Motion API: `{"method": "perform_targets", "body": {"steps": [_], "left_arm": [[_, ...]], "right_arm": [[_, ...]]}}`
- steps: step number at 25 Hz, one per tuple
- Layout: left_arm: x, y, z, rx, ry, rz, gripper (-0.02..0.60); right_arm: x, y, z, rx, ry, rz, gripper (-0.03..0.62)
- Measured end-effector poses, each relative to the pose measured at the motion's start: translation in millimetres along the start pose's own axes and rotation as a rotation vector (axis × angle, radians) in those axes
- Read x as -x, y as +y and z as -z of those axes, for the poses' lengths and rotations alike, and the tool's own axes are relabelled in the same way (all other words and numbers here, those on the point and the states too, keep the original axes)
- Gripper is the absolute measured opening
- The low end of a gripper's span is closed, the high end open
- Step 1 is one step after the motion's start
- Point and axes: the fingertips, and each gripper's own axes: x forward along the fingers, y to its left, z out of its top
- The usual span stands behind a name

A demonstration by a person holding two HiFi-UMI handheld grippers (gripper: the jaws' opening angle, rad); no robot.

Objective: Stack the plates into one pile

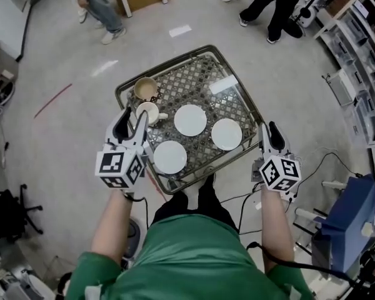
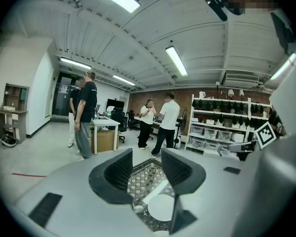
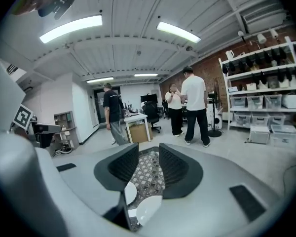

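Note:
Three white plates lie apart on the lattice-topped table point(image 1: 237, 102): one near the front edge point(image 1: 170, 157), one in the middle point(image 1: 190, 120), one to the right point(image 1: 226, 134). My left gripper point(image 1: 132, 121) hovers open and empty at the table's left side, just left of the front plate and beside a cream cup point(image 1: 149, 112). My right gripper point(image 1: 269, 134) is open and empty off the table's right edge, next to the right plate. The left gripper view shows a plate point(image 2: 163, 207) below the open jaws. In the right gripper view, two plates point(image 3: 129, 192) point(image 3: 149, 209) lie ahead.
A brown-stained cup point(image 1: 146, 89) and a white strip point(image 1: 223, 84) sit at the table's far part. People point(image 1: 100, 5) point(image 1: 269, 5) stand beyond it. Shelving point(image 1: 356, 61) and a blue machine point(image 1: 350, 220) are at the right, with cables point(image 1: 312, 167) on the floor.

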Motion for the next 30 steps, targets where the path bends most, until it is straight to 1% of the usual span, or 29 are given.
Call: {"method": "perform_targets", "body": {"steps": [6, 11, 14, 17, 19, 23, 27, 30], "left_arm": [[-21, -11, 46, 0.009, 0.113, -0.017, 0.184], [-34, -19, 83, 0.016, 0.197, -0.033, 0.19], [-39, -21, 112, 0.048, 0.263, -0.032, 0.192], [-41, -23, 136, 0.087, 0.319, -0.026, 0.198], [-41, -24, 146, 0.092, 0.341, -0.029, 0.198], [-41, -24, 156, 0.101, 0.368, -0.046, 0.198], [-43, -20, 159, 0.112, 0.377, -0.059, 0.198], [-42, -20, 159, 0.121, 0.383, -0.065, 0.198]], "right_arm": [[-34, -38, 71, -0.136, 0.145, -0.026, 0.158], [-48, -62, 134, -0.253, 0.28, -0.048, 0.16], [-53, -69, 171, -0.332, 0.362, -0.077, 0.16], [-60, -75, 207, -0.455, 0.439, -0.102, 0.16], [-63, -80, 230, -0.531, 0.491, -0.11, 0.16], [-66, -89, 272, -0.616, 0.601, -0.106, 0.16], [-76, -97, 293, -0.729, 0.639, -0.079, 0.161], [-82, -99, 301, -0.775, 0.654, -0.071, 0.163]]}}
